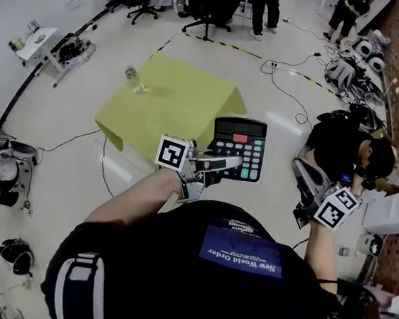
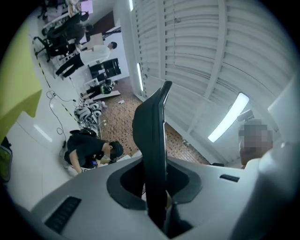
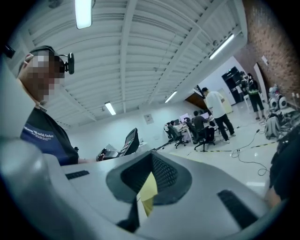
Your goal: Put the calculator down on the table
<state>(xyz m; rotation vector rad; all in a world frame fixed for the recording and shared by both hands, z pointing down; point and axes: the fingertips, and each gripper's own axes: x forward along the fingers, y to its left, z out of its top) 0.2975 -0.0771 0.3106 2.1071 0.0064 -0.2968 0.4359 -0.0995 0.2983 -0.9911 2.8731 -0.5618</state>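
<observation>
Wearer's dark shirt (image 1: 171, 281) fills 6 o'clock of the head view. Two grippers ahead of it, one per hand. Left gripper (image 1: 216, 166): jaws clamped on the lower edge of the one calculator (image 1: 238, 147), which sits at its 1 o'clock, keys up, held in the air, not on the table. Right gripper (image 1: 303, 181), at 3 o'clock of the left: jaws narrowly apart, nothing between. One yellow table (image 1: 183, 110) at 11 o'clock of the calculator. One bottle (image 1: 132, 79) upright near its 10 o'clock edge.
</observation>
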